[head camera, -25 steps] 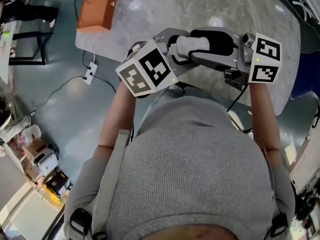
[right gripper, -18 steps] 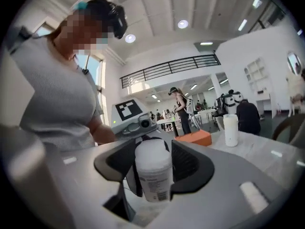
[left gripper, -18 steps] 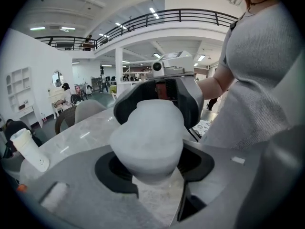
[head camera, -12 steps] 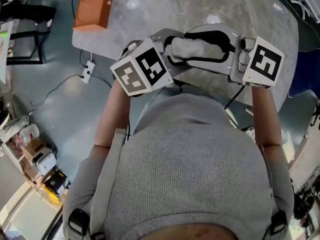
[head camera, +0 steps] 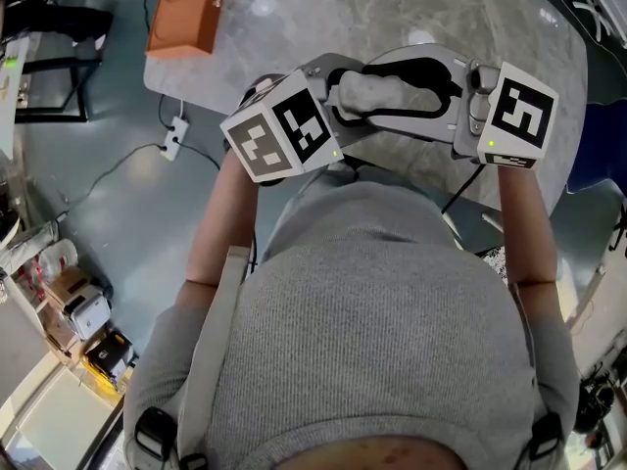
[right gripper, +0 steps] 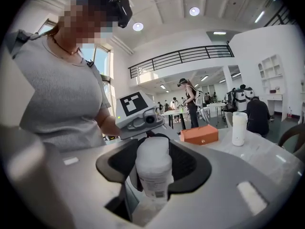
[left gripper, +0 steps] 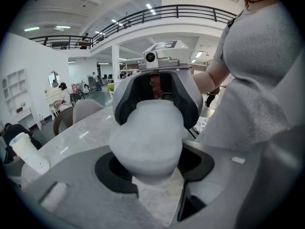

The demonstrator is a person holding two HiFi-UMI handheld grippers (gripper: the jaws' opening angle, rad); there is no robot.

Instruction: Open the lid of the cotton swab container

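Observation:
The white cotton swab container [head camera: 390,90] lies crosswise above the table edge, held between my two grippers, which face each other. My left gripper [head camera: 355,94] is shut on one end; in the left gripper view that rounded white end [left gripper: 147,137] fills the space between the black pads [left gripper: 112,168]. My right gripper [head camera: 438,94] has its jaws closing on the other end. There the labelled body [right gripper: 153,168] sits between the pads [right gripper: 193,168], which touch its sides. I cannot make out a lid seam.
An orange box [head camera: 186,13] lies at the far left of the marble table [head camera: 323,18]. A white bottle [right gripper: 238,128] stands on the table further off. A power strip [head camera: 176,143] and its cable lie on the floor to the left.
The right gripper has tilted and slid over the container's end, and its jaws have narrowed round it. Both grippers drifted slightly. The left grip is unchanged.

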